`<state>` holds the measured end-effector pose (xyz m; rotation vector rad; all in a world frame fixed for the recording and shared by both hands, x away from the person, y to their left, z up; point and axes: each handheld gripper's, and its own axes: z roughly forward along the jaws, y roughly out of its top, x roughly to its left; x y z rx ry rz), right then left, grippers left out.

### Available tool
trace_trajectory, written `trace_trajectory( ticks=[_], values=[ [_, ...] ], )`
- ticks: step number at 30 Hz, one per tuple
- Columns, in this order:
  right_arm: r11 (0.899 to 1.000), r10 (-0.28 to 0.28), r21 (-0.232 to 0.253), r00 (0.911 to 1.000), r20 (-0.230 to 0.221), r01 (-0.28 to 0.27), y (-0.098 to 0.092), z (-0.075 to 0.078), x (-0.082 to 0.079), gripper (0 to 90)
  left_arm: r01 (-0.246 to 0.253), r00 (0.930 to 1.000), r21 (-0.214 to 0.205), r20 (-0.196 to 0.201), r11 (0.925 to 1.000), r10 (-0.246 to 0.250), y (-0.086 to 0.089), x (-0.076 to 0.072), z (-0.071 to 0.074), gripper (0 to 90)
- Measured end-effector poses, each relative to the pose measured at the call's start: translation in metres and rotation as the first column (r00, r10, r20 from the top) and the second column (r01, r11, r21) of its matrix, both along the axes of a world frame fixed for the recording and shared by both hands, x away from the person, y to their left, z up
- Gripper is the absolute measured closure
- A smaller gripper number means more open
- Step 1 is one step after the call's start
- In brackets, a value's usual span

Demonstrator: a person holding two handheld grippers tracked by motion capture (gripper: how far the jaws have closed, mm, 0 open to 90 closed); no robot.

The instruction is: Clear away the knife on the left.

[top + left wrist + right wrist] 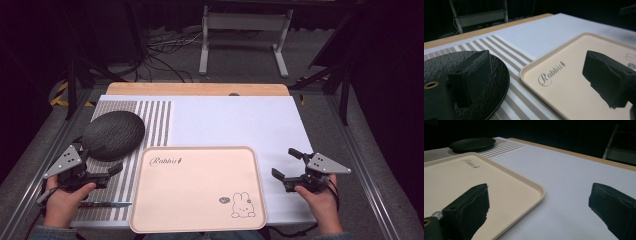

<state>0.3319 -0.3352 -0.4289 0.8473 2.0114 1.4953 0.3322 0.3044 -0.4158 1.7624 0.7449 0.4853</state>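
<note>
Two tongs, left (111, 170) & right (285, 164), both wide open, hold nothing; pink tray (197, 190) lies flat btw them on surface (240, 120); prob. light, stiff, smooth plastic; pinch raised rim at both sides.

Tray (584, 82) — I see its near edge cut off in the left gripper view. Knife (102, 204) — handle hidden under my left hand (62, 200). Rabbit print (243, 205) — caption beside it too small to read.
</note>
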Motion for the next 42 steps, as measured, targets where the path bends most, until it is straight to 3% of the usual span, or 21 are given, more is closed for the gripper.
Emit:
trace_trajectory(
  ticks=[3,6,11,13,15,16,20,21,24,25,26,27,28,29,30,31,32,33,34,35,42],
  values=[
    [1.000,0.005,-0.006,1.0000,-0.006,-0.005,0.001,-0.001,0.001,3.8,0.041,0.9989,0.079,-0.027,0.9960,-0.039,0.001,0.001,0.005,11.0],
    [1.000,0.010,-0.006,0.9999,-0.012,-0.010,0.002,-0.002,0.001,3.8,0.080,0.9951,0.160,-0.070,0.9838,-0.070,0.001,0.001,0.011,11.9],
    [1.000,0.013,-0.022,0.9998,-0.018,-0.013,0.003,-0.003,0.001,3.8,0.117,0.9864,0.225,-0.140,0.9673,-0.087,0.003,0.002,0.019,13.5],
    [0.999,0.011,-0.036,0.9998,-0.018,-0.011,0.003,-0.004,0.001,3.8,0.120,0.9846,0.234,-0.152,0.9647,-0.086,0.004,0.001,0.020,13.8],
    [0.999,0.015,-0.044,0.9996,-0.023,-0.016,0.004,-0.005,0.002,3.7,0.129,0.9787,0.266,-0.189,0.9552,-0.080,0.005,0.001,0.023,14.2],
    [0.999,0.015,-0.044,0.9996,-0.023,-0.016,0.004,-0.005,0.002,3.7,0.129,0.9787,0.266,-0.189,0.9552,-0.080,0.005,0.001,0.023,14.2],
    [0.998,0.023,-0.050,0.9994,-0.027,-0.024,0.004,-0.006,0.002,3.5,0.141,0.9722,0.322,-0.224,0.9361,-0.069,0.007,0.002,0.028,14.1],
    [0.998,0.023,-0.050,0.9994,-0.028,-0.024,0.004,-0.006,0.002,3.5,0.148,0.9664,0.326,-0.248,0.9337,-0.066,0.007,0.002,0.028,14.1],
    [0.998,0.024,-0.053,0.9992,-0.033,-0.026,0.003,-0.006,0.003,3.4,0.167,0.9596,0.365,-0.274,0.9160,-0.066,0.007,0.002,0.030,14.5],
    [0.998,0.025,-0.054,0.9991,-0.035,-0.027,0.003,-0.006,0.003,3.4,0.167,0.9596,0.365,-0.274,0.9160,-0.066,0.007,0.002,0.030,15.0],
    [0.998,0.027,-0.054,0.9990,-0.036,-0.028,0.003,-0.006,0.003,3.4,0.167,0.9582,0.396,-0.281,0.9031,-0.054,0.007,0.002,0.031,17.0],
    [0.998,0.029,-0.054,0.9988,-0.038,-0.031,0.003,-0.006,0.003,3.3,0.172,0.9559,0.405,-0.289,0.8982,-0.053,0.007,0.002,0.030,17.2],
    [0.998,0.032,-0.052,0.9988,-0.038,-0.034,0.002,-0.007,0.003,3.3,0.185,0.9503,0.428,-0.307,0.8847,-0.050,0.006,0.003,0.030,16.9],
    [0.998,0.032,-0.052,0.9988,-0.038,-0.034,0.002,-0.007,0.003,3.3,0.185,0.9503,0.428,-0.307,0.8847,-0.050,0.006,0.003,0.030,17.2],
    [0.998,0.027,-0.049,0.9987,-0.042,-0.029,0.002,-0.007,0.004,3.2,0.192,0.9472,0.457,-0.318,0.8683,-0.042,0.005,0.003,0.030,17.3],
    [0.998,0.027,-0.047,0.9987,-0.043,-0.029,0.002,-0.007,0.004,3.2,0.192,0.9472,0.457,-0.318,0.8683,-0.042,0.005,0.003,0.030,17.2],
    [0.998,0.027,-0.047,0.9987,-0.043,-0.029,0.002,-0.007,0.004,3.2,0.209,0.9405,0.466,-0.337,0.8601,-0.046,0.004,0.004,0.030,17.3],
    [0.998,0.029,-0.047,0.9987,-0.043,-0.031,0.002,-0.007,0.004,3.2,0.216,0.9383,0.471,-0.342,0.8555,-0.049,0.004,0.004,0.030,17.2],
    [0.998,0.029,-0.047,0.9987,-0.043,-0.031,0.002,-0.007,0.004,3.2,0.216,0.9383,0.471,-0.342,0.8555,-0.049,0.004,0.004,0.030,17.2],
    [0.998,0.027,-0.048,0.9987,-0.043,-0.029,0.002,-0.007,0.004,3.2,0.224,0.9334,0.470,-0.356,0.8539,-0.049,0.004,0.004,0.030,17.2],
    [0.998,0.029,-0.046,0.9983,-0.050,-0.031,0.001,-0.008,0.004,3.0,0.277,0.9115,0.520,-0.408,0.8077,-0.049,0.004,0.005,0.029,17.3]
  ],
)
